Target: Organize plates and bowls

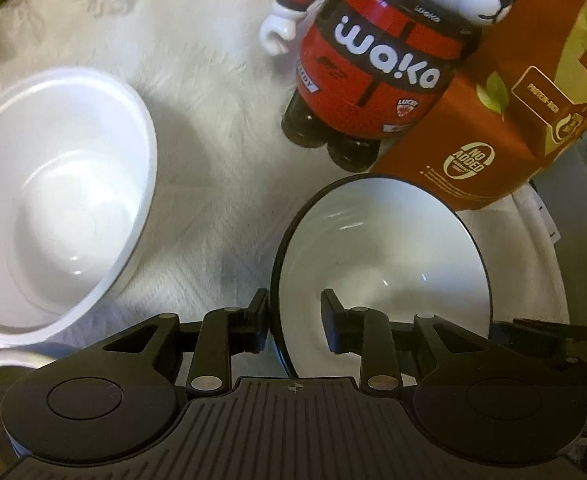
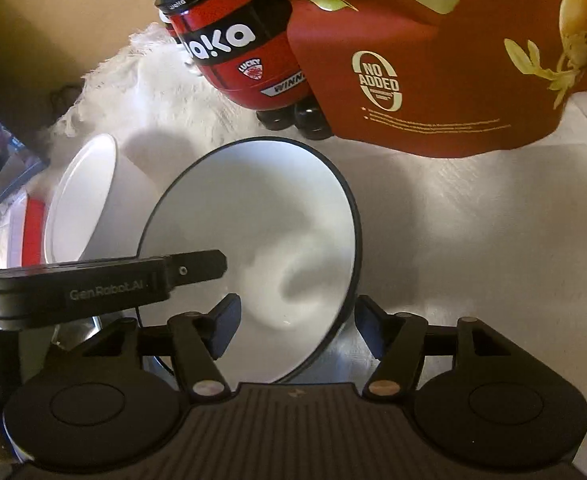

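Straddling the near-left rim of the dark-rimmed bowl (image 1: pixel 381 256), the left gripper (image 1: pixel 295 312) has one finger outside the wall and one inside; a gap shows at the inner pad, so the jaws stand partly apart around the rim, not clamped. Same bowl in the right wrist view, dark-rimmed bowl (image 2: pixel 261 232): the right gripper (image 2: pixel 297 320) brackets its near-right rim, left finger inside over the white interior, right finger outside on the cloth side. Jaws moderately wide, pads clear of the rim on both sides as far as visible. Left gripper's body also shows in the right view as a black bar crossing the bowl's left edge.

Bowl sits on the white cloth (image 1: pixel 221 128), tilted look from fisheye, can't tell if truly tilted. Interior white, empty, thin black rim.

Left of it, apart by a strip of cloth, a larger white bowl (image 1: pixel 57 200), upright, empty; in the right view white bowl (image 2: pixel 89 200) appears just beside the dark-rimmed one, contact unclear.

Farther back: a red toy figure (image 1: pixel 373 64) with "waka" lettering, standing. Right of it, touching or overlapping, an orange-red packet (image 1: pixel 505 120) marked "NO ADDED". Packet's lower edge sits just behind the dark-rimmed bowl's far rim.
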Tool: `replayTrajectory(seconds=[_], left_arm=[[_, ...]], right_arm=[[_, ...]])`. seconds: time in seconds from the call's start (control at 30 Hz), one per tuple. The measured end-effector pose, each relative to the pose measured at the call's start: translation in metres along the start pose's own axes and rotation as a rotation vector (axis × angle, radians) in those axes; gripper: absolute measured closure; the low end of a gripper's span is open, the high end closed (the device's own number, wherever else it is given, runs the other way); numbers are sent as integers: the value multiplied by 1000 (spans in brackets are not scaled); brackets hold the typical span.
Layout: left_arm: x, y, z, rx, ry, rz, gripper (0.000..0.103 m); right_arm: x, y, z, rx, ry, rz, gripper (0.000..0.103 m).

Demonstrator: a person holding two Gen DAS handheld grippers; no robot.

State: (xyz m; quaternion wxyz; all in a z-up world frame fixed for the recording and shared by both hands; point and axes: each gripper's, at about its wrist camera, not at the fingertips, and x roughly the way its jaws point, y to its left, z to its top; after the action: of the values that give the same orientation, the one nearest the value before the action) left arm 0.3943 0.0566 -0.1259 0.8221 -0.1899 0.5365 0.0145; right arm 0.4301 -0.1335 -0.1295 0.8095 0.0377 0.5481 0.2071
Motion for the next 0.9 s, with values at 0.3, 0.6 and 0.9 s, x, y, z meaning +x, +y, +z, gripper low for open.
replayTrajectory(seconds=[0.3, 0.6, 0.9], left_arm=[[-4, -7, -7, -3, 55, -7, 73], [12, -9, -4, 5, 58, -36, 74], [20, -5, 5, -52, 88, -57, 76]], right_arm=[[-6, 3, 3, -21, -29, -47, 52], [7, -15, 5, 54, -8, -25, 52], [1, -13, 5, 119, -4, -11, 53]])
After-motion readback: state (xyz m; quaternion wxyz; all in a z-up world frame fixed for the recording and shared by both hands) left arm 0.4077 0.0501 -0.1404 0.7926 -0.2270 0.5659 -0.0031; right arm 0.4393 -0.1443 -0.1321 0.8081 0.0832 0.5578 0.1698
